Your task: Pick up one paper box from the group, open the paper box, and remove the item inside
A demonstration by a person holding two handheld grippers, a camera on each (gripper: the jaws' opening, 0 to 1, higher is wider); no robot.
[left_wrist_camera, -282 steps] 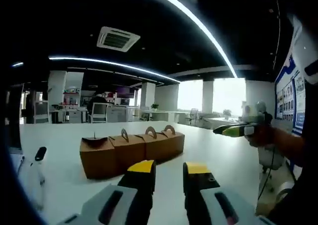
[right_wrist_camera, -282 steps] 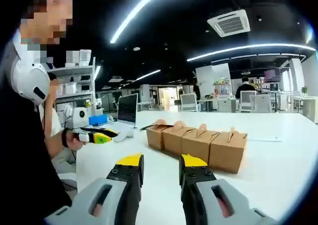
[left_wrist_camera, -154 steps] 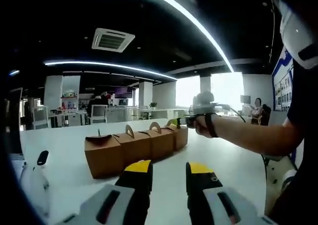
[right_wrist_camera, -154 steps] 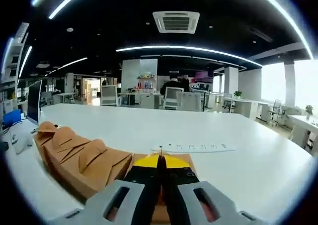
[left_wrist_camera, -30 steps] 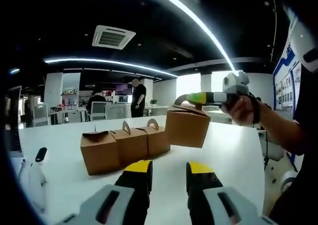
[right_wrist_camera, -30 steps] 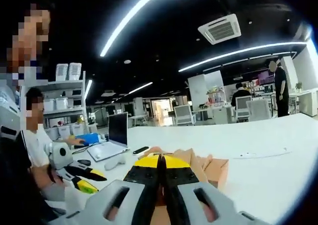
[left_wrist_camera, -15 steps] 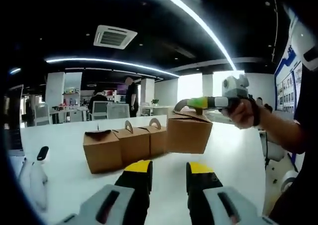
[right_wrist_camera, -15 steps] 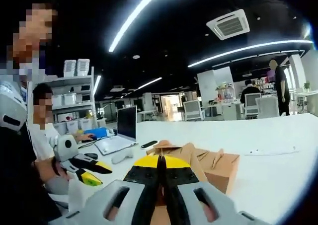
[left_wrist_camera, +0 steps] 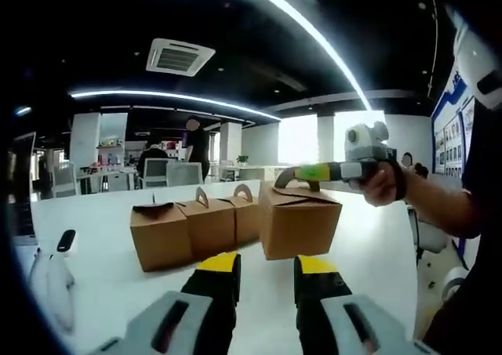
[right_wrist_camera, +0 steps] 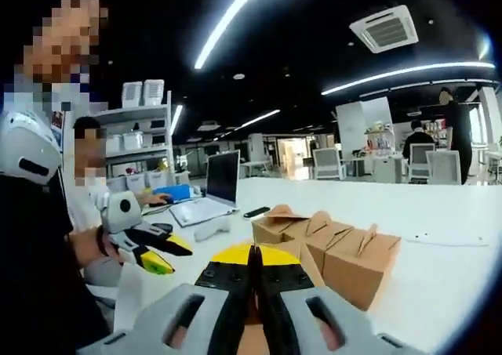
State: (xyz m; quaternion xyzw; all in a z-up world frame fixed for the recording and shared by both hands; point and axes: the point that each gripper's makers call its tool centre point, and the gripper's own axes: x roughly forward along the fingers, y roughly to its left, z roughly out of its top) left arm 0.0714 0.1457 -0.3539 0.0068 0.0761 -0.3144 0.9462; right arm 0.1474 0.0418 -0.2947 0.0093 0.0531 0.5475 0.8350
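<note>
White table [left_wrist_camera: 369,245]: R gripper [right_wrist_camera: 252,255] clamps box [left_wrist_camera: 298,220] beside three boxes [left_wrist_camera: 196,228], prob. touching

Your right gripper [right_wrist_camera: 252,262] is blocking most of the box [right_wrist_camera: 302,259] it's clamping in the right gripper view. In the left gripper view that box [left_wrist_camera: 299,220] is covering part of the row of boxes [left_wrist_camera: 192,228]; its contents aren't showing.

Plain brown paper boxes [left_wrist_camera: 210,228]; white table [left_wrist_camera: 110,273]; yellow-tipped black jaws.
</note>
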